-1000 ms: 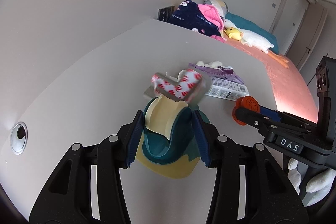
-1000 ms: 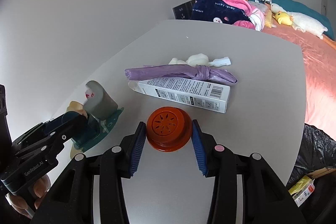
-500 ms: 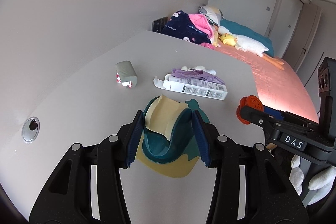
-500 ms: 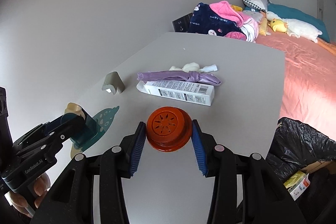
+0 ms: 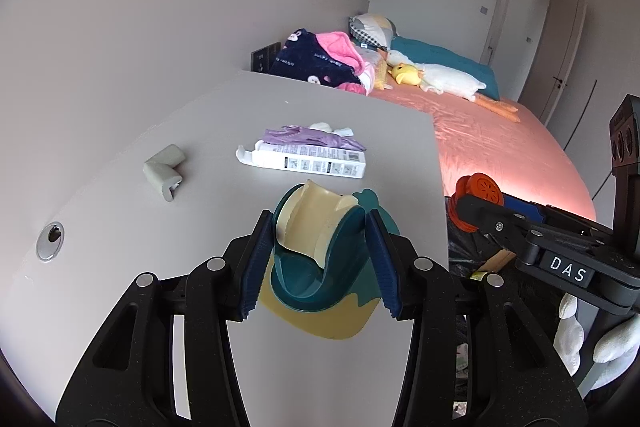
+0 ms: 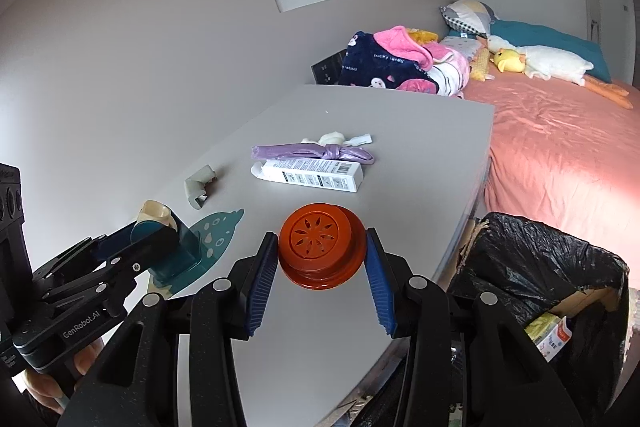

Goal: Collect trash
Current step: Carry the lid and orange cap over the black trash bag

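A: On our left we see the left gripper (image 5: 316,251) with its blue pads pressed against a teal and cream holder (image 5: 320,247), lifted above the grey surface (image 5: 120,227).

B: Ahead of it and to its left lies a grey corner piece (image 5: 164,169) on the surface. Straight ahead lies a white box (image 5: 308,163), with a purple twisted bag (image 5: 312,137) touching its far side and some white scraps (image 5: 332,127) just behind that.

A: To its right we see the right gripper (image 6: 322,261) clamped on an orange round lid (image 6: 322,251), held over the near edge of the surface.

B: Right of that gripper, below the surface edge, stands a bin lined with a black bag (image 6: 540,267); we can make out a yellow packet (image 6: 548,331) inside it.

A: Beyond the bin, the bed (image 6: 560,147) with its pink sheet runs off to the right.
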A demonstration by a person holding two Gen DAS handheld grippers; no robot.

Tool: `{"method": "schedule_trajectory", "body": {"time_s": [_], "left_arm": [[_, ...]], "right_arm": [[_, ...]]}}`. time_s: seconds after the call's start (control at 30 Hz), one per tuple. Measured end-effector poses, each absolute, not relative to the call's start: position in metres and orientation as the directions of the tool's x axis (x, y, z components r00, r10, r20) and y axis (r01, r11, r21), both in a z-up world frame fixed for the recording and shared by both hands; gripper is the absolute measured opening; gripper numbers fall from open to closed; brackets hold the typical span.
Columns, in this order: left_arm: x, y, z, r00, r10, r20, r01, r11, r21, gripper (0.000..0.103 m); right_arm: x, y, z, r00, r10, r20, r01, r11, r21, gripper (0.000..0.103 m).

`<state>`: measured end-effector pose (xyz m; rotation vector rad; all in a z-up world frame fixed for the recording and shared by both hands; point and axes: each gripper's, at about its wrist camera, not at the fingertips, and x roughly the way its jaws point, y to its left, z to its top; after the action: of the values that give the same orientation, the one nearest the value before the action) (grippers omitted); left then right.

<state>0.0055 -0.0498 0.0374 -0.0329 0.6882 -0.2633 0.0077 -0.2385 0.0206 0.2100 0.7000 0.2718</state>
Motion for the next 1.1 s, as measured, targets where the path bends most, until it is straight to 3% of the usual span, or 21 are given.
{"method": "schedule_trajectory", "body": {"time_s": [1.1], "left_arm": [[-0.031,-0.196,0.032,0.64,-0.428,-0.638,0.489,0.867,-0.091,0.046]], "right_arm": [[-0.077,-0.377,0.018,0.804,0.111,-0.584,0.068,0.959,0.276,0.045]]}}
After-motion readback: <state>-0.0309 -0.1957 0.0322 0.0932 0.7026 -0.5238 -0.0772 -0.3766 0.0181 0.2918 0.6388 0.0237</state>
